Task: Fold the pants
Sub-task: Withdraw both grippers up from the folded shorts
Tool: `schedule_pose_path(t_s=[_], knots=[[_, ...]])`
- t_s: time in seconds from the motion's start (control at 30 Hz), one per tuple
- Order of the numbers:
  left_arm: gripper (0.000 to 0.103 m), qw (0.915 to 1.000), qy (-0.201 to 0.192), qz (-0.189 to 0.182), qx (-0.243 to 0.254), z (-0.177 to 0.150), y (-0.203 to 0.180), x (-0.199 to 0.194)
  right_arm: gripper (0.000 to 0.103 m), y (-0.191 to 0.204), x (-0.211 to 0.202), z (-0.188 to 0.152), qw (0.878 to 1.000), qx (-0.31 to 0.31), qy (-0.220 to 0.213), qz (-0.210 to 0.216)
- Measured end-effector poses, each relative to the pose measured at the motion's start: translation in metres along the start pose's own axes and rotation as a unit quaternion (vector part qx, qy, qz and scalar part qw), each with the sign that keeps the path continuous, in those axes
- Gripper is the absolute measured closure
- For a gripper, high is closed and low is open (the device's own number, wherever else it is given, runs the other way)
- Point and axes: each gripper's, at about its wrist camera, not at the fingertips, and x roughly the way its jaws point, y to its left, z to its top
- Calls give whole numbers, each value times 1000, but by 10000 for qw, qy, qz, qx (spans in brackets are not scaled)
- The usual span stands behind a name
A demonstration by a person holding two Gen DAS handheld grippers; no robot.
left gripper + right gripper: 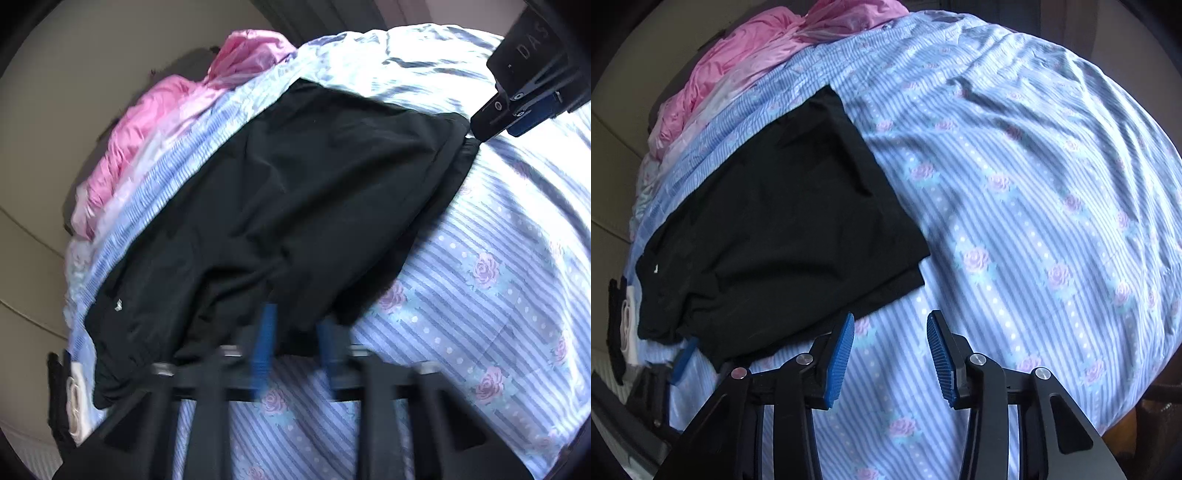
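Note:
The black pants lie folded on the blue striped, rose-print bed sheet; they also show in the left wrist view. My left gripper is open, its blurred blue pads at the near edge of the pants with nothing between them. My right gripper is open and empty over the sheet, just right of the pants' near corner. In the left wrist view the right gripper appears at the pants' far right corner. In the right wrist view one left pad shows at the pants' left edge.
A pink cloth is bunched at the far left edge of the bed, also in the left wrist view. A black and white item sits at the bed's left side. A beige wall lies beyond.

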Motion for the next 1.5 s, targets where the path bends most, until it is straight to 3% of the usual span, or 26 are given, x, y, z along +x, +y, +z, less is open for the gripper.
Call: schedule_pose_path(t_s=[0.13,0.3,0.47,0.63,0.77,0.8,0.83,0.87,0.9,1.03,1.17,1.2,1.27,1.33,1.4,1.5], knots=[[95,9998,-163,84,-20,-2,3,-13,60,1,2,5,9999,96,-57,131],[97,9997,81,70,-208,-6,8,-14,60,8,9,6,9996,92,-24,247],[97,9991,277,-17,-311,-7,11,-7,60,-7,26,6,9962,769,108,382],[97,9988,394,-115,-276,-8,9,-3,42,-20,38,5,9883,1408,81,576],[97,9982,464,-196,-313,-7,8,-2,42,-17,52,8,9855,1524,186,725],[97,9979,486,-238,-342,-7,9,-3,47,-14,54,10,9864,1480,188,684],[97,9977,495,-266,-371,-7,8,-4,73,-11,55,13,9890,1350,189,578],[97,9974,506,-314,-394,-6,8,-5,89,-6,57,15,9922,1161,237,380],[97,9971,522,-375,-412,-5,8,-7,95,-4,57,17,9936,1068,274,227],[100,9935,608,-757,-596,-4,5,-18,97,-5,24,18,9941,1063,-209,-94],[97,9829,995,-1265,-898,-12,5,-18,97,-4,28,19,9953,907,-40,-335],[97,9809,1053,-1321,-960,-14,8,-18,97,-3,32,21,9956,854,17,-390],[85,9786,1100,-1326,-1129,-20,20,-22,92,1,33,23,9962,690,65,-522],[59,9778,1012,-1259,-1339,-27,41,-28,61,9,21,19,9932,453,-13,-1071],[59,9769,908,-1193,-1524,-33,66,-36,52,19,1,14,9919,275,-195,-1224],[58,9750,753,-1069,-1794,-40,106,-47,52,40,-26,7,9941,23,-230,-1063]])
